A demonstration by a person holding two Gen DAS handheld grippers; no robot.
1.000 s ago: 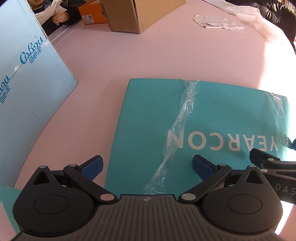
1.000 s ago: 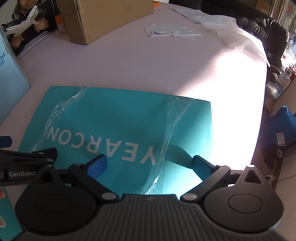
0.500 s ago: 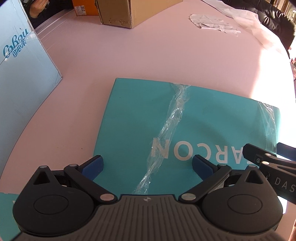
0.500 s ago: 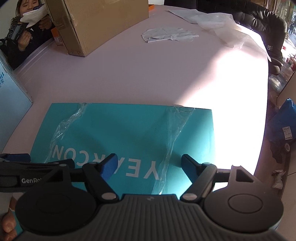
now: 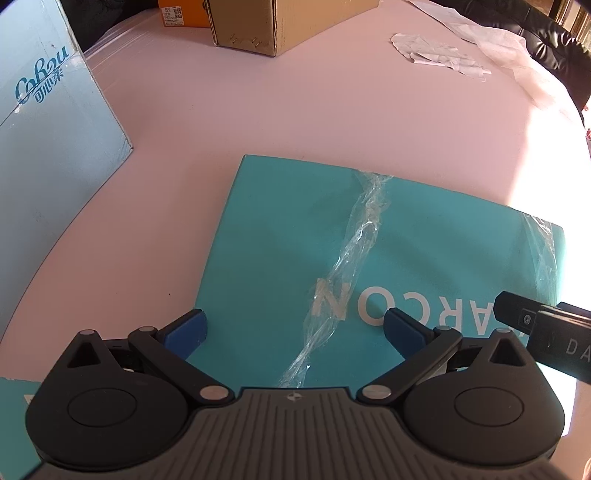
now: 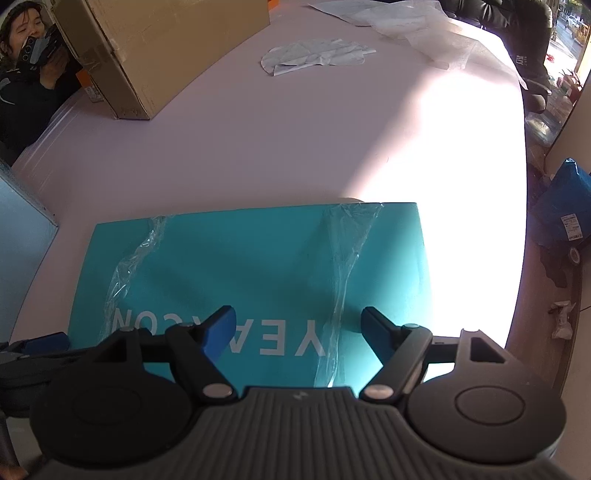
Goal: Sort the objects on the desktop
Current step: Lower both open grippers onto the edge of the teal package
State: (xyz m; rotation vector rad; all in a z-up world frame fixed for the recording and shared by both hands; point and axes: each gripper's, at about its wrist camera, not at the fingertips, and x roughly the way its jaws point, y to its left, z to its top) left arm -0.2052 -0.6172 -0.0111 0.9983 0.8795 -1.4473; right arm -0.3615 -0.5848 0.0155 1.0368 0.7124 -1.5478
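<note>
A flat teal box (image 5: 388, 236) with white lettering lies on the pale pink table, loose clear plastic wrap (image 5: 354, 236) trailing across its lid. My left gripper (image 5: 293, 328) hangs open over the box's near left part, its left finger (image 5: 184, 330) at the box's left edge. My right gripper (image 6: 299, 328) stands open above the box (image 6: 258, 258) near the lettering, its jaws apart and pressing on nothing. A strip of wrap (image 6: 347, 258) runs down between them. Each gripper shows at the edge of the other's view: the right gripper (image 5: 535, 321) and the left gripper (image 6: 37, 347).
A tall light blue carton (image 5: 48, 155) stands at the left. A cardboard box (image 5: 280, 22) and an orange box (image 5: 181, 13) sit at the back, with crumpled white paper (image 5: 439, 55) at the back right. A person (image 6: 29, 66) sits beyond the table. The table's edge (image 6: 517, 258) runs down the right.
The right gripper's jaws have come closer together and now stand partly narrowed. Both views have tilted slightly, so the box sits a little lower in them. The left jaws stay wide.
</note>
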